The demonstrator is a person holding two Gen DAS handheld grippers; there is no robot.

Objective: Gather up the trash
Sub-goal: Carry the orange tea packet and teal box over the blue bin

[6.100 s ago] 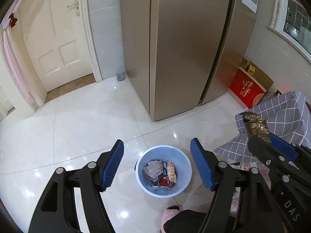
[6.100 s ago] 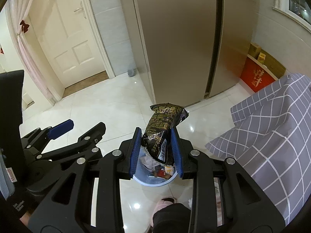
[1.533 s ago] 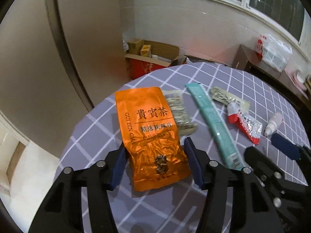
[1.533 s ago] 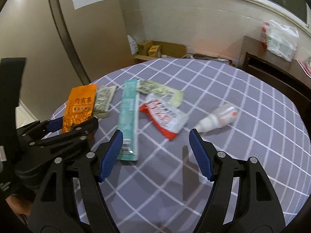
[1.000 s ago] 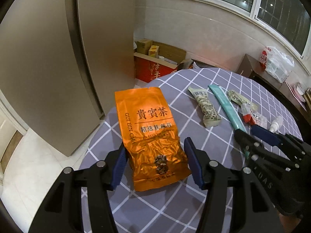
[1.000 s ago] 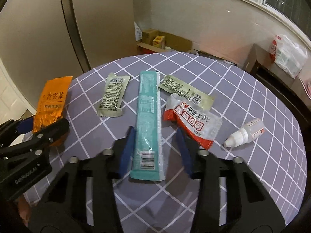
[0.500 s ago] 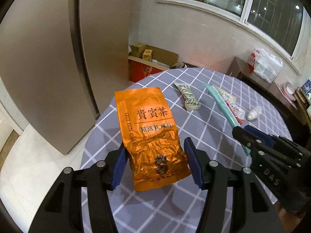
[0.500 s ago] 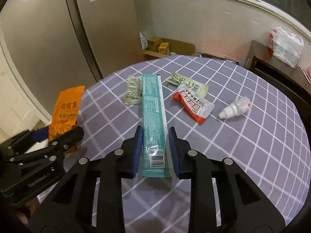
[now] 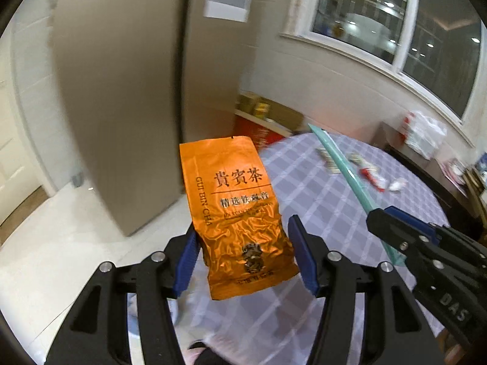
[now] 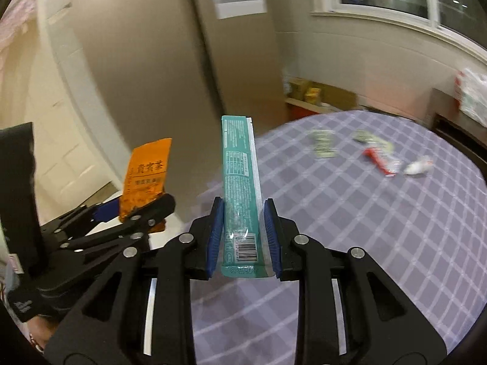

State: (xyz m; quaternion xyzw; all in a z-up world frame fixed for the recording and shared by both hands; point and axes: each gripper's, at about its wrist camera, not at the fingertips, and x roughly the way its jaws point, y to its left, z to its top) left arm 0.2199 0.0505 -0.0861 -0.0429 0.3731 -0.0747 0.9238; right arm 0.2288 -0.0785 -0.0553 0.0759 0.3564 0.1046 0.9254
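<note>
In the left wrist view, the left gripper point(image 9: 243, 251) was lifted above the edge of the desk point(image 9: 328, 200) and pointed toward the fridge point(image 9: 121, 91). Its blue pads were clenched on the lower part of an orange tea bag point(image 9: 234, 210), which stood upright between them, in the air. On the right side, the right gripper point(image 9: 392, 222) held a long teal wrapper point(image 9: 344, 170) that reached slantwise up over the checked cloth. Some small wrappers point(image 9: 365, 170) lay far on the desk, blurred.

In the right wrist view, the right gripper point(image 10: 243, 237) was also raised over the desk point(image 10: 365, 213), with both pads pressed on the lower end of the teal wrapper point(image 10: 240, 176), barcode near the bottom. The wrapper stood upright. At the left, the left gripper point(image 10: 134, 213) carried the orange tea bag point(image 10: 147, 170) beside the desk's edge. A red wrapper point(image 10: 379, 159) and a small white bottle point(image 10: 418, 165) lay on the cloth, well apart from both grippers.
</note>
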